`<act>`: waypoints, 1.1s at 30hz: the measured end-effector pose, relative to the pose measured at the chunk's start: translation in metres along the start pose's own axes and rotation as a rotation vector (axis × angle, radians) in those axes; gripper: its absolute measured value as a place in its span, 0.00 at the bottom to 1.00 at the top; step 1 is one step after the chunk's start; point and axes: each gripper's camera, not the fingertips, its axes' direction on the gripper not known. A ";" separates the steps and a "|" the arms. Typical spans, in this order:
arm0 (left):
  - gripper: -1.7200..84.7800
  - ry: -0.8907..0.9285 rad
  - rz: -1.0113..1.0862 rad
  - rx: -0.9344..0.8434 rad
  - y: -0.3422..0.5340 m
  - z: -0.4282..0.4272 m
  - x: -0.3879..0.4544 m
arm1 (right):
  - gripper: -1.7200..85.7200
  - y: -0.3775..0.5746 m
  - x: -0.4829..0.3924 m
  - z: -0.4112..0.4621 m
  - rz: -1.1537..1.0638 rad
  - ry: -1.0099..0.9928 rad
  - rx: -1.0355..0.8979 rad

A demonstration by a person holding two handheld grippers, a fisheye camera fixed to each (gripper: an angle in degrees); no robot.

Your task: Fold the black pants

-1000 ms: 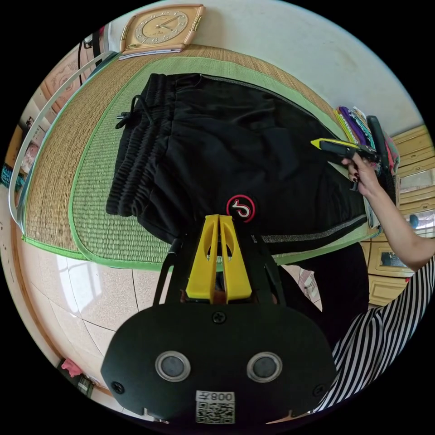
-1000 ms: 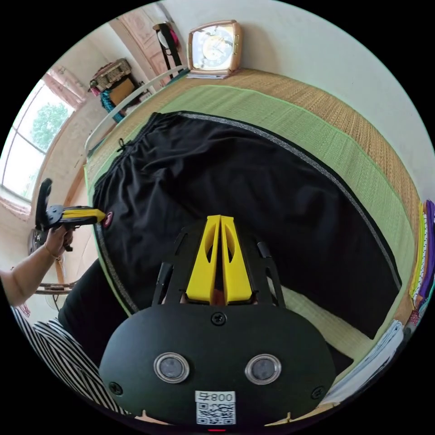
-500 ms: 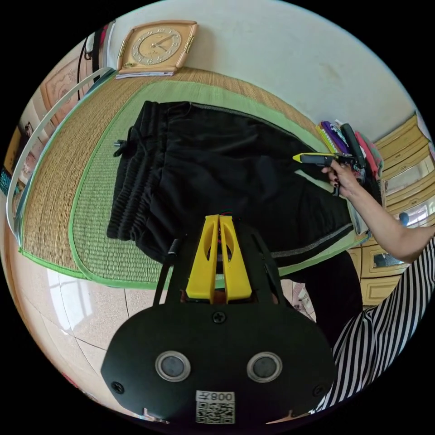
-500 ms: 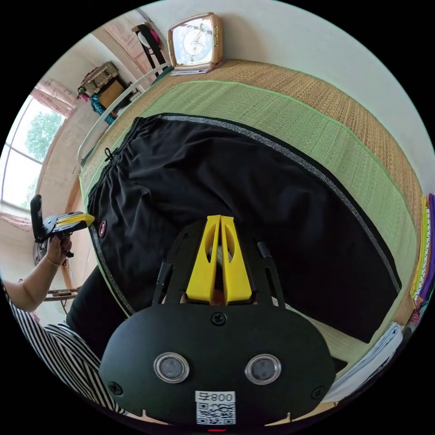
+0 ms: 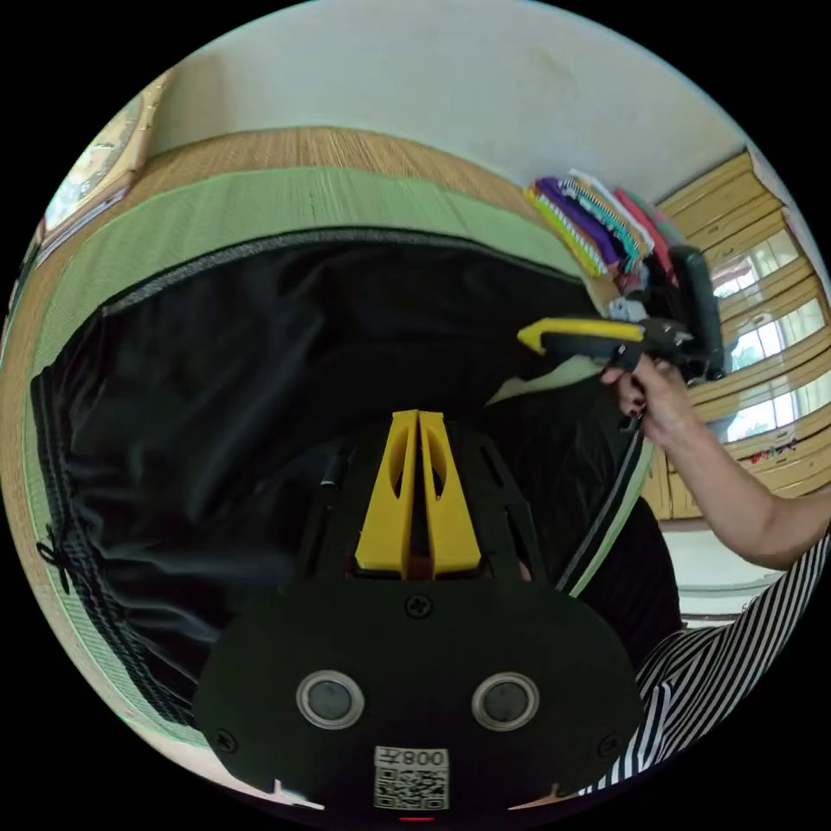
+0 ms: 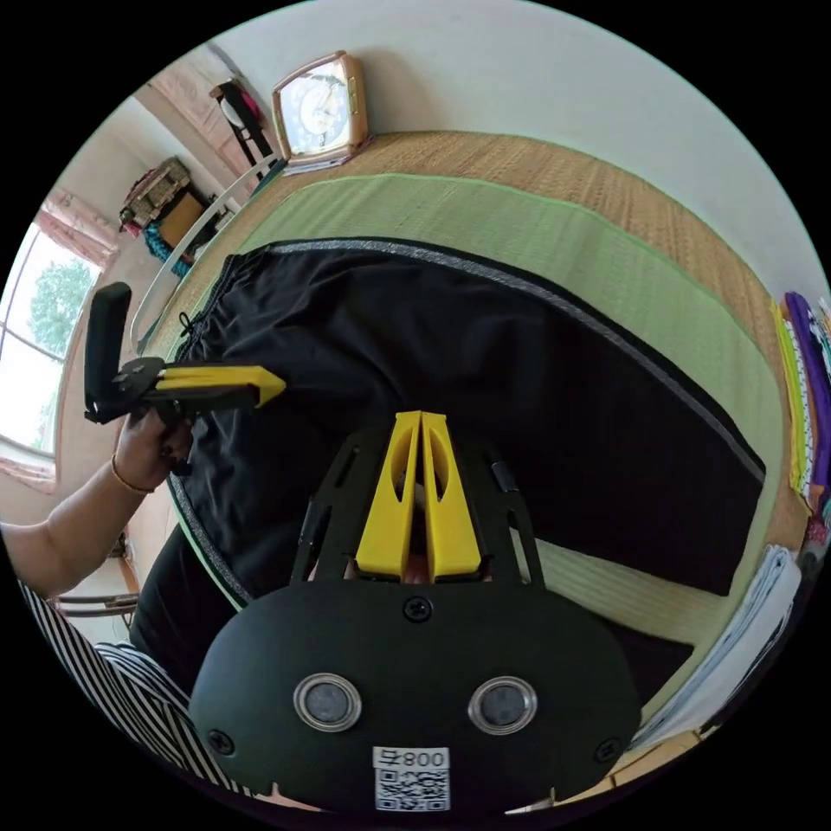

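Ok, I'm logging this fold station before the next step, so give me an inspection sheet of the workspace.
Surface: green woven mat over a tan straw mat.
Job's things: black pants spread flat, waistband with drawstring at one end, grey side stripe along the far edge.
Clutter: stack of colourful folded clothes past the leg ends.
Grippers: left gripper and right gripper both shut, above the pants, holding nothing.
Cables: nothing seen.
Surroundings: clock leaning on the wall; wooden cabinets; window.
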 end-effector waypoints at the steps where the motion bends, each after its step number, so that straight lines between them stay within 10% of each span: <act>1: 0.02 0.012 0.007 0.020 -0.001 0.005 0.001 | 0.02 0.003 0.015 -0.007 0.040 0.026 0.001; 23: 0.09 0.155 0.307 0.138 -0.190 0.148 0.090 | 0.12 0.140 0.211 -0.176 0.674 0.238 0.176; 33: 0.11 0.127 0.559 0.051 -0.339 0.286 0.232 | 0.12 0.171 0.221 -0.197 0.610 0.244 0.127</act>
